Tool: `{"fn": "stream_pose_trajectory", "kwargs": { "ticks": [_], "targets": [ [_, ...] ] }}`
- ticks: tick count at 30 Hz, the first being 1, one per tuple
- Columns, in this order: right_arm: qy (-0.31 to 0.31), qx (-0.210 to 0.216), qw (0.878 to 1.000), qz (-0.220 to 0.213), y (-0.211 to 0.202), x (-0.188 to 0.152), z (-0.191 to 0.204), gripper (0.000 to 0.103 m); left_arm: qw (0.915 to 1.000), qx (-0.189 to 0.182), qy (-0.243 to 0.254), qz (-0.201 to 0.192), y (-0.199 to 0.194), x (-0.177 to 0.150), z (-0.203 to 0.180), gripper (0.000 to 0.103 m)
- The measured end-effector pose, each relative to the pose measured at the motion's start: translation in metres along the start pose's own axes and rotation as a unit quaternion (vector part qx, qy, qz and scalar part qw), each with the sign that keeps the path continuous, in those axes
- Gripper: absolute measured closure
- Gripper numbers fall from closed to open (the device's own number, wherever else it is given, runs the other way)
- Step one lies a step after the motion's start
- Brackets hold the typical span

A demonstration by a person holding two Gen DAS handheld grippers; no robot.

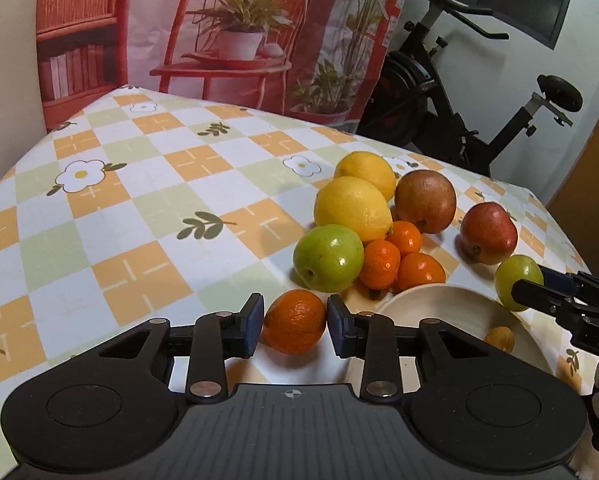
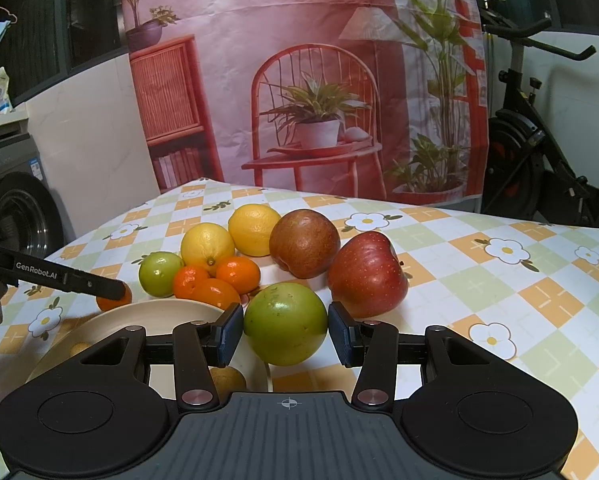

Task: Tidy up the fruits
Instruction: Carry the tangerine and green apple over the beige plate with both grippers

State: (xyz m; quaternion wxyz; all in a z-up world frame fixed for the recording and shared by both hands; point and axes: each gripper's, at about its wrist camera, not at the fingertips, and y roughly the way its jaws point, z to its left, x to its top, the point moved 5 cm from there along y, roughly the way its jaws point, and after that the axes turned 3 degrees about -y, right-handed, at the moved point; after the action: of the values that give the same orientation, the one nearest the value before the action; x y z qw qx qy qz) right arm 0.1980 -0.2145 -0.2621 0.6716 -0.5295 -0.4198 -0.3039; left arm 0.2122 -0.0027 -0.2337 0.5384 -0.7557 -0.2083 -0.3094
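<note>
Fruit lies on a checked tablecloth. My left gripper is open around an orange; small gaps show beside both pads. My right gripper is open around a green apple, also seen in the left wrist view. A cream bowl holds a small brown fruit. Beyond lie two lemons, another green apple, three mandarins and two red apples.
The table has open cloth to the left and far side. A printed backdrop hangs behind it. An exercise bike stands past the table's right edge. A washing machine stands at the left.
</note>
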Motion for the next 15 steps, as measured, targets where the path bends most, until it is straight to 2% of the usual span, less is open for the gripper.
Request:
{"fn": "stream_pose_trajectory", "kwargs": {
  "ticks": [9, 15],
  "targets": [
    [0.0, 0.0, 1.0, 0.0, 0.0003, -0.0001, -0.0002, 0.06, 0.9998, 0.007, 0.005, 0.016, 0.0072, -0.0062, 0.0023, 0.066],
    [0.0, 0.0, 1.0, 0.0, 0.0001, -0.0001, -0.0002, 0.06, 0.9998, 0.017, 0.008, 0.001, 0.0023, -0.0052, 0.005, 0.068]
  ]
}}
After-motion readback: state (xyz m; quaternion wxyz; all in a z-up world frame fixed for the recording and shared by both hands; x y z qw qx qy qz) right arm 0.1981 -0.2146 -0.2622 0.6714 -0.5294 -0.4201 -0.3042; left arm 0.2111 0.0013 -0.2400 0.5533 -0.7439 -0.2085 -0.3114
